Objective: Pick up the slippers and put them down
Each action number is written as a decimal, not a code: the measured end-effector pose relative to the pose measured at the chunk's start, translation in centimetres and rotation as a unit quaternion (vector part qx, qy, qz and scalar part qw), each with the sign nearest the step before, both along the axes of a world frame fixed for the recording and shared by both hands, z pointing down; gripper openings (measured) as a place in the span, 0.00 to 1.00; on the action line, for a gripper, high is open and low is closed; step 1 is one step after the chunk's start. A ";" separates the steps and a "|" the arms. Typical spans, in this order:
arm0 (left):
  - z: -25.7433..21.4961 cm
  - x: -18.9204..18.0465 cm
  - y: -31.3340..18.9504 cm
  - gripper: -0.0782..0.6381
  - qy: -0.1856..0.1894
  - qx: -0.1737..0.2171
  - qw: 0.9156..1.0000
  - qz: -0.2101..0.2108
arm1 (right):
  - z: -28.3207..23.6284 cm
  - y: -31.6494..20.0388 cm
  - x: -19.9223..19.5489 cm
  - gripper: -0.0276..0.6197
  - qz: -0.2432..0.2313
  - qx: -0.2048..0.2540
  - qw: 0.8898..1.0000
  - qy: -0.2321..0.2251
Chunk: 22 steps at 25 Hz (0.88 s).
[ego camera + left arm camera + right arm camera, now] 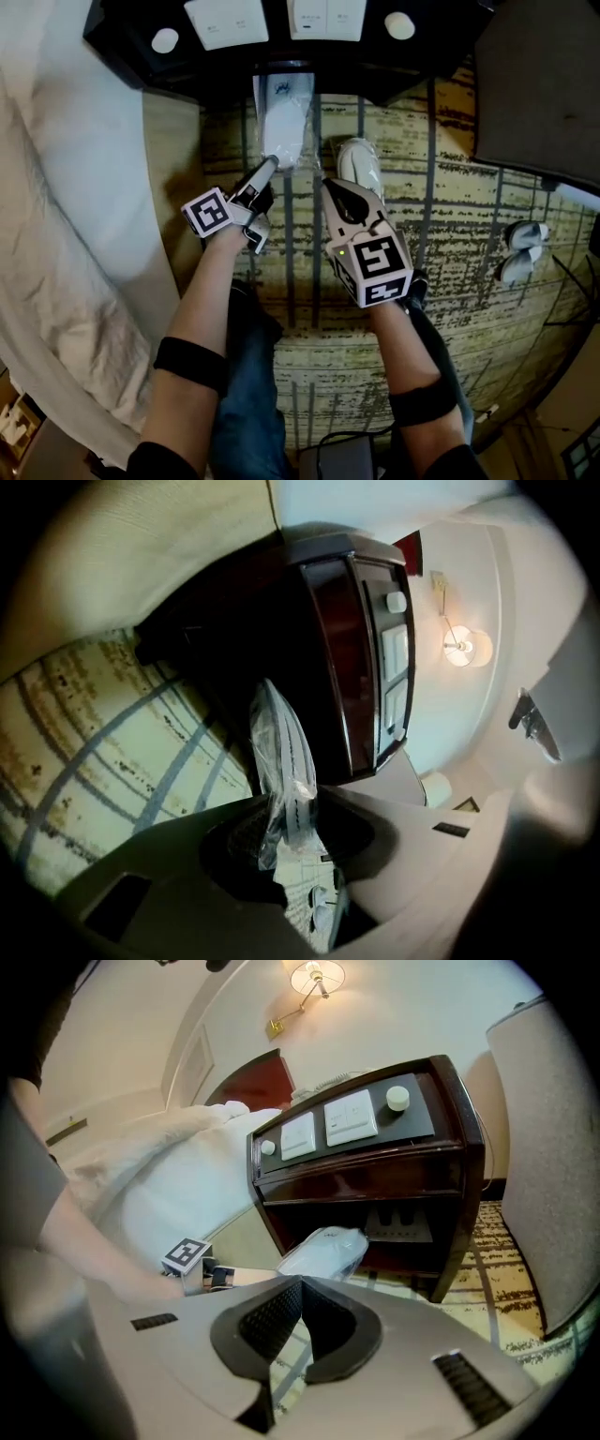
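A pack of white slippers in clear plastic wrap (284,122) hangs in front of the dark nightstand (281,37). My left gripper (270,164) is shut on the pack's near end. In the left gripper view the crinkled wrap (281,752) stands up from between the jaws of the left gripper (291,803). My right gripper (330,186) is beside it, shut with nothing between its fingers. Its closed tips (300,1283) point toward the wrapped pack (323,1251). A loose white slipper (361,161) lies on the carpet just past the right gripper.
The bed with white linen (56,187) fills the left side. A dark armchair (544,84) stands at the upper right. Another pair of white slippers (520,248) lies on the patterned carpet (469,206) at the right. The nightstand's top (347,1119) carries switch panels.
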<state>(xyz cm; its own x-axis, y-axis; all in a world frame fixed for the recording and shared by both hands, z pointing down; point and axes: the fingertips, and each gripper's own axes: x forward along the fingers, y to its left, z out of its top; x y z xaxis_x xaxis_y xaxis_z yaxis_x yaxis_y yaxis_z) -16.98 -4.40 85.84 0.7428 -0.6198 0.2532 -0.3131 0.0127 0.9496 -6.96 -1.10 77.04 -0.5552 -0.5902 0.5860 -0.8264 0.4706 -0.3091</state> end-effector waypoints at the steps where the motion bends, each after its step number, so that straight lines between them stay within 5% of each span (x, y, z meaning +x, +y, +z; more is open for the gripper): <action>1: -0.4 0.0 1.3 0.24 0.000 -0.004 1.000 -0.001 | -0.5 0.4 0.2 0.04 -0.001 -0.003 1.000 0.001; 10: -1.7 0.7 11.1 0.24 0.002 -0.029 0.999 -0.015 | -2.5 3.8 2.4 0.05 -0.006 -0.025 1.000 0.011; 22: 5.3 0.3 16.9 0.24 0.002 -0.068 0.997 -0.039 | 2.4 6.7 2.6 0.04 -0.011 -0.038 0.999 0.019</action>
<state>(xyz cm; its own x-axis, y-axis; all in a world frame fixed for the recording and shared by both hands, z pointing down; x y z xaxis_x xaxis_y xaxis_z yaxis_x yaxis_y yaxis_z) -16.66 12.46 91.15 0.6952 -0.6355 0.3359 -0.3032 0.1645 0.9386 -4.40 5.62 79.44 -0.5447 -0.5309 0.6492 -0.8276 0.4657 -0.3135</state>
